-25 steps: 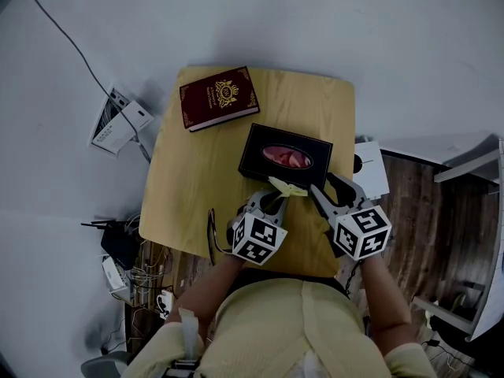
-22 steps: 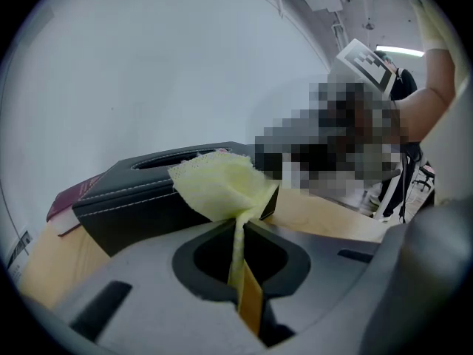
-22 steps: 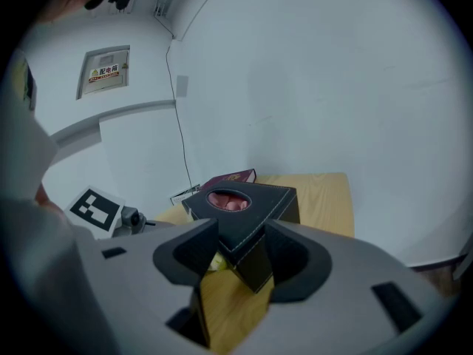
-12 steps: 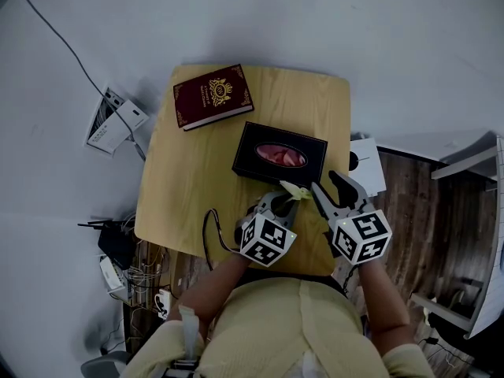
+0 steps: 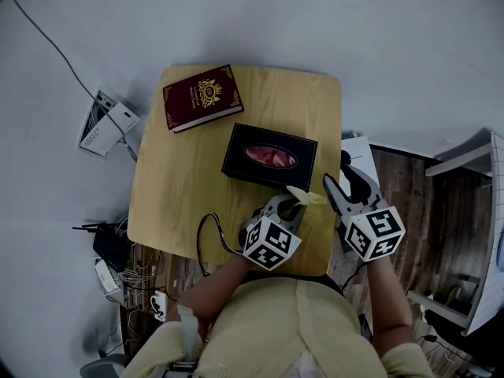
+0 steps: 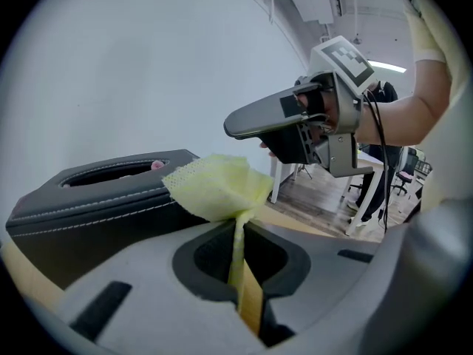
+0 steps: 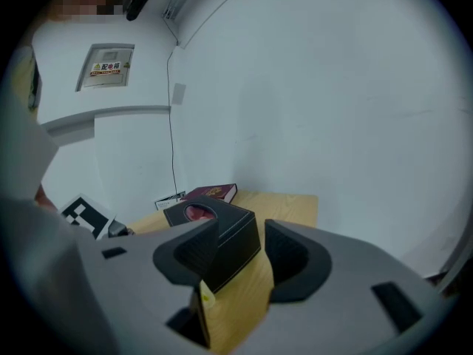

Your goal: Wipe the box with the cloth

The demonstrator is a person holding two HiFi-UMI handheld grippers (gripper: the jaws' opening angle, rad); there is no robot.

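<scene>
A black rectangular leatherette box [image 5: 240,157] with white stitching and an oval opening lies mid-desk on the rounded wooden desk [image 5: 181,179]. Near the desk's near right corner, the left claw [image 5: 290,205] tilts downward, clamped tight on a crumpled yellow mesh cloth [image 5: 307,197] just beside the box's near right corner. The right claw [image 5: 340,181] hovers alongside, jaws wide apart and empty.

The person wears a pale yellow short-sleeved top [image 5: 276,329]. The left gripper [image 5: 294,204] and the right gripper [image 5: 340,181] each have grey moulded jaws with dark inner pads and a white cube [image 5: 270,242] printed with black square markers. A black cable [image 5: 206,239] loops from the left gripper.
</scene>
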